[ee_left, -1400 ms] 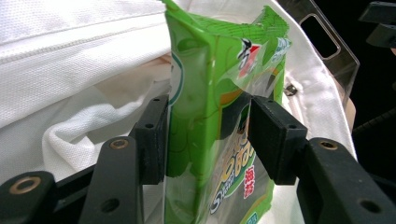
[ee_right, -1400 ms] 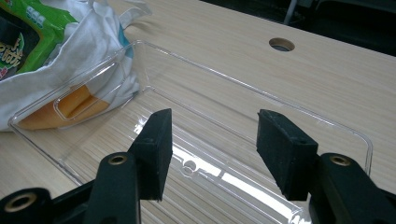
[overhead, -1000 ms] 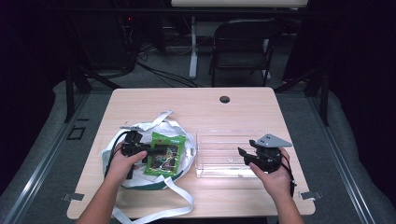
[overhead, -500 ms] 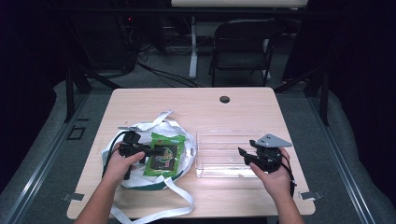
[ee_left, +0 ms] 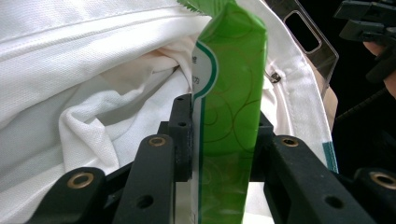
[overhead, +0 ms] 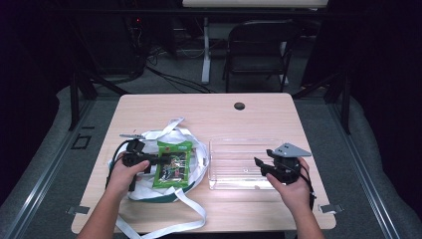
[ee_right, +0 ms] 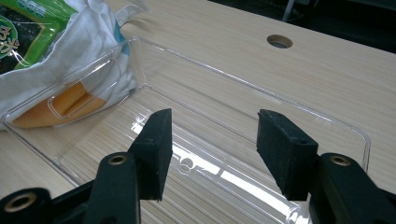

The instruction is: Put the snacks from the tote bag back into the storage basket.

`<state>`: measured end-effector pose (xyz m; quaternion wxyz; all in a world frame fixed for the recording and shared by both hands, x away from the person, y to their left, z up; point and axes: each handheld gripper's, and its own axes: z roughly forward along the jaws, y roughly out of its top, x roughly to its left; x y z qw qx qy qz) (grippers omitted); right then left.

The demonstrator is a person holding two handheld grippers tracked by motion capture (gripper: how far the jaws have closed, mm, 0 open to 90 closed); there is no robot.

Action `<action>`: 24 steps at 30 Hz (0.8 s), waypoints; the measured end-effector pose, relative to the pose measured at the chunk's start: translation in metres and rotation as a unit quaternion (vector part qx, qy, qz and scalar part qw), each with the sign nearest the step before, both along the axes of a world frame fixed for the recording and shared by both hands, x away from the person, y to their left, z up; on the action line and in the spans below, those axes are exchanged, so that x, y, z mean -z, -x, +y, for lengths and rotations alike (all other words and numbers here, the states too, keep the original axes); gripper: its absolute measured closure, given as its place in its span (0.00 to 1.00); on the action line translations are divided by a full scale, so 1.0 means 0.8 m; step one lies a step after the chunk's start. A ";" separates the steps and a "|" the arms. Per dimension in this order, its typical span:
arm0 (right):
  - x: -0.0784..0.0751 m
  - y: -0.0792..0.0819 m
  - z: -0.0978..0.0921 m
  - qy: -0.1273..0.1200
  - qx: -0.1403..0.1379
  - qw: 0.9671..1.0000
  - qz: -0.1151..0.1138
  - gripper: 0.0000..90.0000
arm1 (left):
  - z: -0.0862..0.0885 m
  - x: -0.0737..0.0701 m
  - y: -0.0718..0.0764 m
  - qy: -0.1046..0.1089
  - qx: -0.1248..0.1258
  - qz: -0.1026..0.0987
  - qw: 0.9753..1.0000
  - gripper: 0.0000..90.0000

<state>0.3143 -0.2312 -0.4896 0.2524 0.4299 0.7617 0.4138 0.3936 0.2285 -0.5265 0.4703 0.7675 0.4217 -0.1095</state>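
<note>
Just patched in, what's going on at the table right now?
A person works with two tools. The left hand-held gripper is shut on a green snack packet lying on a white cloth bag. The right hand-held gripper hangs open over the near edge of a clear plastic tray, which holds nothing yet.

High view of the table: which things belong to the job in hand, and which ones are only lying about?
In the job:
- left gripper, shut on the green foil snack packet
- white cloth bag under the packet
- clear plastic tray
- right gripper, open over the tray

Lying about:
- black folding chair
- dark cables on the floor
</note>
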 end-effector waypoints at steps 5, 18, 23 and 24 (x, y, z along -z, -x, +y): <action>0.001 0.000 0.000 0.000 0.000 1.000 0.000 0.51 | 0.003 -0.001 0.000 0.005 -0.006 0.002 1.000 0.80; 0.001 0.000 0.000 0.002 0.001 1.000 -0.001 0.51 | 0.014 -0.012 0.002 0.008 -0.029 -0.027 0.999 0.80; 0.001 0.000 0.000 0.005 0.000 1.000 0.001 0.51 | 0.020 -0.015 0.003 0.013 -0.043 -0.041 0.998 0.80; 0.001 0.000 0.000 0.004 0.000 1.000 0.001 0.51 | 0.021 -0.016 0.003 0.015 -0.044 -0.043 0.998 0.80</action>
